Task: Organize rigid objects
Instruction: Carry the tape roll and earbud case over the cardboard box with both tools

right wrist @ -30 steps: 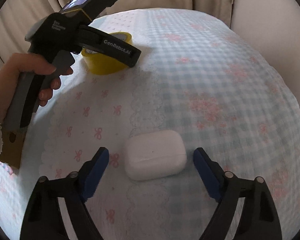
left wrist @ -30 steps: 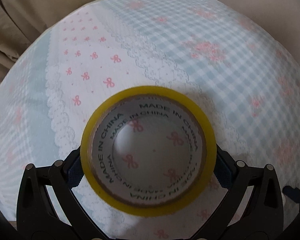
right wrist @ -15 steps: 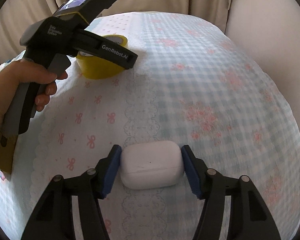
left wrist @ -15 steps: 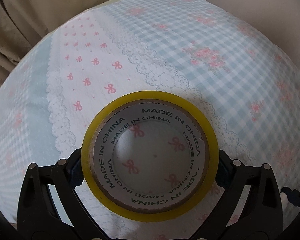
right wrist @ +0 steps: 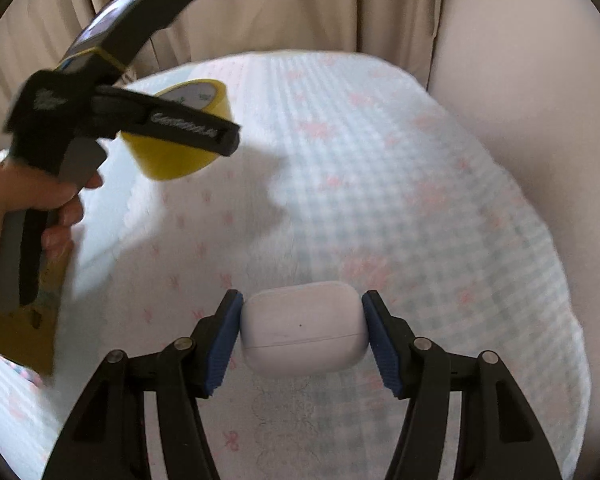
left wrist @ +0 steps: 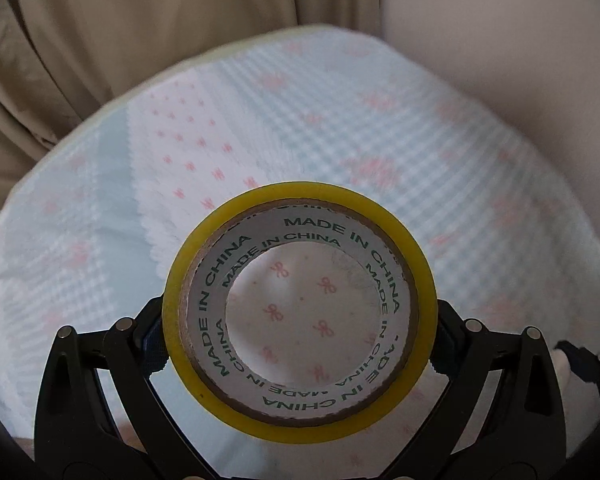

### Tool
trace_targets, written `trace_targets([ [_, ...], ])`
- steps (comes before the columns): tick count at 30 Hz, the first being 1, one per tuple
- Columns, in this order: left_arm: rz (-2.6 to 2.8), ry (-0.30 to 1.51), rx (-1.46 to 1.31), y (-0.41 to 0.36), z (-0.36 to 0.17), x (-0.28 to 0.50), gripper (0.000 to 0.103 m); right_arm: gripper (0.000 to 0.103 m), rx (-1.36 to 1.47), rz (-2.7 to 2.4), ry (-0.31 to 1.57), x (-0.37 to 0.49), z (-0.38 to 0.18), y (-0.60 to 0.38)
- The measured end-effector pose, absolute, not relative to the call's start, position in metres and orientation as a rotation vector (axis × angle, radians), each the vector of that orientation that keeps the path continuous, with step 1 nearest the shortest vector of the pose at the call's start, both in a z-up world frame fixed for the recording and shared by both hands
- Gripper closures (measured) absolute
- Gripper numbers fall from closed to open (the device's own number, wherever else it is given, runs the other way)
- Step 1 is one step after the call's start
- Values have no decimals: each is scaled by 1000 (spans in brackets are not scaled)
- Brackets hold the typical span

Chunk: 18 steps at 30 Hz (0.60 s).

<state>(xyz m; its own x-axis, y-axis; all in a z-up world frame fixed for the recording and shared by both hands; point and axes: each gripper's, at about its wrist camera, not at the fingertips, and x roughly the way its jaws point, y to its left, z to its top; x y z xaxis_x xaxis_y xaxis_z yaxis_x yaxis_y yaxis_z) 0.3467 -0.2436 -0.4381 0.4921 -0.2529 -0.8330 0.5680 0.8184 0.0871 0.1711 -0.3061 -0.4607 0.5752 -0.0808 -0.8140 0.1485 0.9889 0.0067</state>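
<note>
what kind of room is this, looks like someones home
Probably a home room rather than a workshop: a table under a patterned gingham cloth with pink bows and lace trim, and beige curtains hanging right behind it. Which room it is cannot be told.

The right gripper (right wrist: pixel 302 332) clamps a white earbud case (right wrist: pixel 304 330) above the patterned bedcover (right wrist: pixel 420 200). At upper left, the left gripper (right wrist: pixel 172 132), held in a hand (right wrist: pixel 40 196), grips a yellow tape roll (right wrist: pixel 180 152).

Gingham bow-print tablecloth (right wrist: pixel 400 208), beige curtain (left wrist: pixel 148 32) behind, yellow card (right wrist: pixel 28 332) at left.
</note>
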Motion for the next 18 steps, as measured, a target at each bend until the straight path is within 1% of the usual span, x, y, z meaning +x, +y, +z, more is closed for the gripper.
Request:
trace_targets([
  [7,-527,842,312,-205,-331,300,5,47,70,-161,857,155,-371,-298],
  [12,-551,791,276,-156,-255,253,5,47,75,-164,792,137,-295,-279],
  [15,-552,775,265,-122,-219,227,5,47,111,-159,781,125,-246,-258],
  [18,-553,756,237,-83,-189,206,5,47,144,-166,768,117,-212,-237],
])
